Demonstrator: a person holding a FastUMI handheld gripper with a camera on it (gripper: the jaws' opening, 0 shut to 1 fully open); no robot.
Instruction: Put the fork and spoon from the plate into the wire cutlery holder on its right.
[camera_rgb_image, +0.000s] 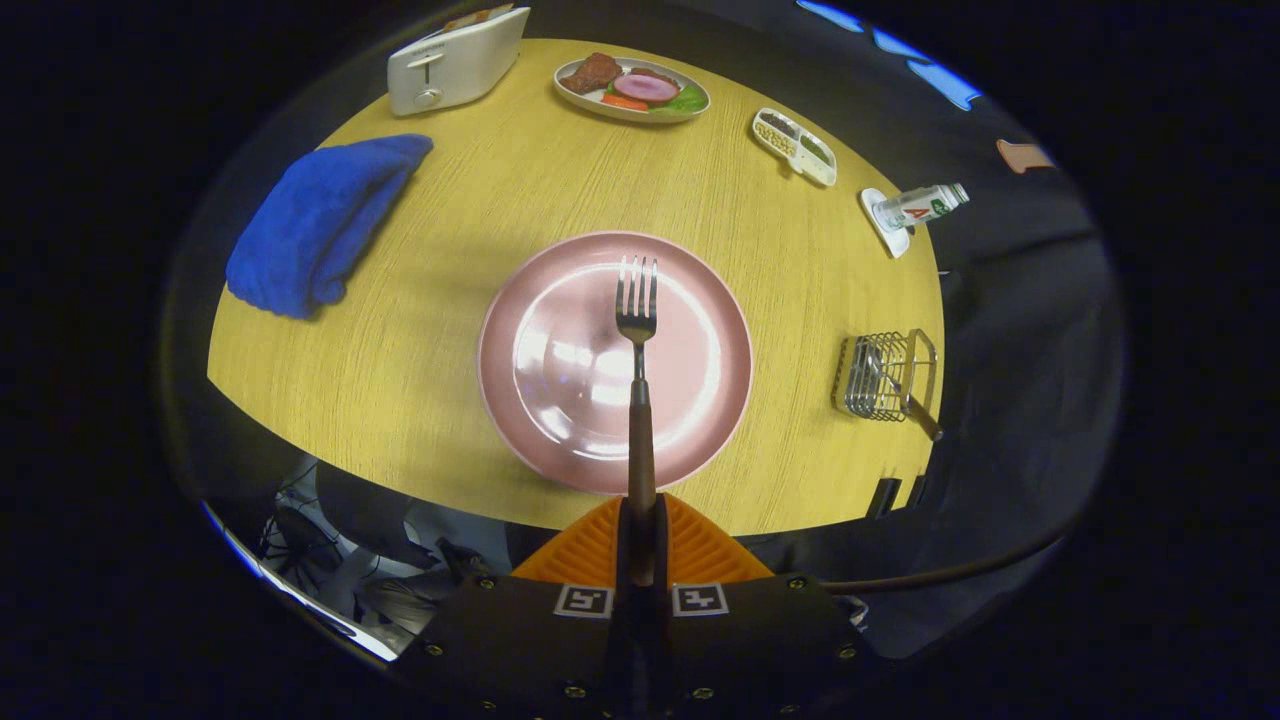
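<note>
My gripper is shut on the brown handle of the fork, which sticks straight out ahead of the fingers with its steel tines hanging high above the pink plate. The plate lies bare on the round wooden table. To the right of the plate stands the wire cutlery holder, with a brown handle, probably the spoon, poking out of it toward the table's near edge.
A blue towel lies left of the plate. Beyond it are a white toaster, an oval dish of food, a small two-part dish and a bottle on a coaster. Cables and gear sit below the table's near edge.
</note>
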